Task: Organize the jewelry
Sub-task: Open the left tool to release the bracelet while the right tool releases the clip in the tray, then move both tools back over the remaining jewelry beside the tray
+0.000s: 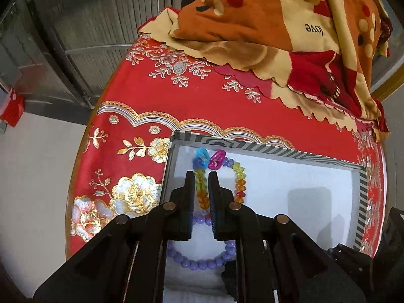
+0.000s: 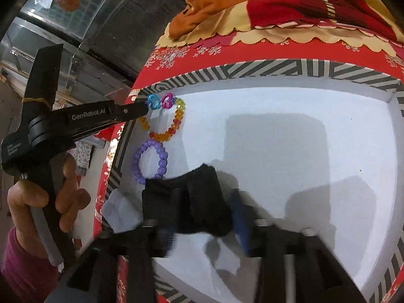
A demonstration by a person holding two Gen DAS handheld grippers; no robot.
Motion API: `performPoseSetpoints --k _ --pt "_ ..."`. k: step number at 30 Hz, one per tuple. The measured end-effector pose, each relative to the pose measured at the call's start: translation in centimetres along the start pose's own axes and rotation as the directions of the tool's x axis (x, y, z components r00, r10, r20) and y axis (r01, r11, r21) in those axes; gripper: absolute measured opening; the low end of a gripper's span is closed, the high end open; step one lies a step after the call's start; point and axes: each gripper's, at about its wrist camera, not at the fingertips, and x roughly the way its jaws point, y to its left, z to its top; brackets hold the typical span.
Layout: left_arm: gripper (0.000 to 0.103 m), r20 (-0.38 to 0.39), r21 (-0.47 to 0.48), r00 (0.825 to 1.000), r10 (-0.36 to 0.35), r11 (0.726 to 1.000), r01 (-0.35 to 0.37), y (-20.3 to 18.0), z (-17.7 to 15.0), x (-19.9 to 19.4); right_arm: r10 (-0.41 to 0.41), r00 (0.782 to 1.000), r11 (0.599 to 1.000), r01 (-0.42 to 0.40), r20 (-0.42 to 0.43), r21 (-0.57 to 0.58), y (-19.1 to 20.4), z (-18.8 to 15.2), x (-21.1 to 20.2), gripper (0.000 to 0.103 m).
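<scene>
Beads of the rainbow bracelet lie in the striped box's far left corner, one strand running between the left gripper fingers, which are nearly closed around it; actual pinching is a judgement. Purple bracelet sits nearer, under that gripper. Right gripper is blurred, apparently holding dark cloth; its opening cannot be told.

Two close downward views, shared box
</scene>
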Motion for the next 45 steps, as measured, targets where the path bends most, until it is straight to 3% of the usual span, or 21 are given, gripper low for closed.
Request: performPoseSetpoints --k 2,3,12,21,27,45 --pt "0.037 0.003 -0.002 1.0 0.002 1.0 -0.002 0.0 0.0 0.0 0.009 1.0 1.0 -0.009 -0.002 -0.007 0.1 -0.2 -0.2 0.047" --pt "0.041 0.005 -0.011 1.0 -0.004 1.0 0.004 0.1 -0.1 0.0 0.001 1.0 1.0 -0.001 0.001 -0.016 0.3 -0.4 -0.4 0.047" --pt "0.042 0.033 -0.007 0.999 0.014 1.0 -0.014 0.0 -1.3 -2.2 -0.066 0.996 0.995 0.07 0.053 -0.076 0.8 -1.6 -4.3 0.047" --pt "0.042 0.107 -0.029 0.986 0.124 0.992 -0.121 0.0 -5.7 -6.9 -0.164 0.975 0.972 0.186 0.149 -0.144 2.5 -3.7 -8.7 0.047" --pt "0.042 0.149 -0.019 0.978 0.146 0.989 -0.145 -0.4 -8.8 -9.7 -0.198 0.964 0.959 0.227 0.175 -0.167 3.9 -5.7 -10.4 0.047" --pt "0.042 0.18 -0.02 0.977 0.117 0.993 -0.115 -1.2 -17.2 -15.0 -0.264 0.935 0.951 0.293 0.236 -0.096 4.1 -12.6 -14.8 0.047"
